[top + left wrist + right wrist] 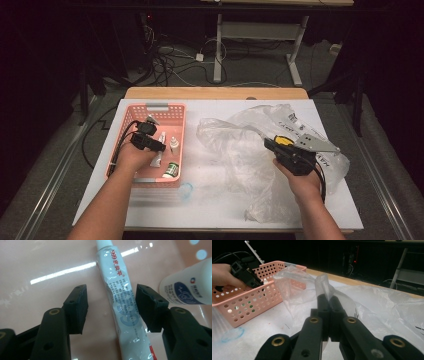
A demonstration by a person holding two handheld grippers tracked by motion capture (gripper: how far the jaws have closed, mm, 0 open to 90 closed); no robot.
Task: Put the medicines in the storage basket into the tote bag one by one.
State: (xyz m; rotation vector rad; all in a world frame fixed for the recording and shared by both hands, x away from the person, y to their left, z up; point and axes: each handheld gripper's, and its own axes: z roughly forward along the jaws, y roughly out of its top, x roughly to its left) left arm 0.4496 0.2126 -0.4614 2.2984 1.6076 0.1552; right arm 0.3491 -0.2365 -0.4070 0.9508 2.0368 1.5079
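- left gripper parted, pads clear of the white crinkled ointment tube lying flat between them on the floor of the pink perforated plastic basket
- small white bottle just beside one pad, tight room there
- basket at table's left edge
- right gripper clenched on clear plastic bag, mid-right table

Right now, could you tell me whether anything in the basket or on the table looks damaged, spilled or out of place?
Nothing looks spilled or broken. The ointment tube on the floor of the pink basket is creased and dented, as if partly used, and the clear plastic bag lies crumpled across the table, one fold pinched in the right gripper.
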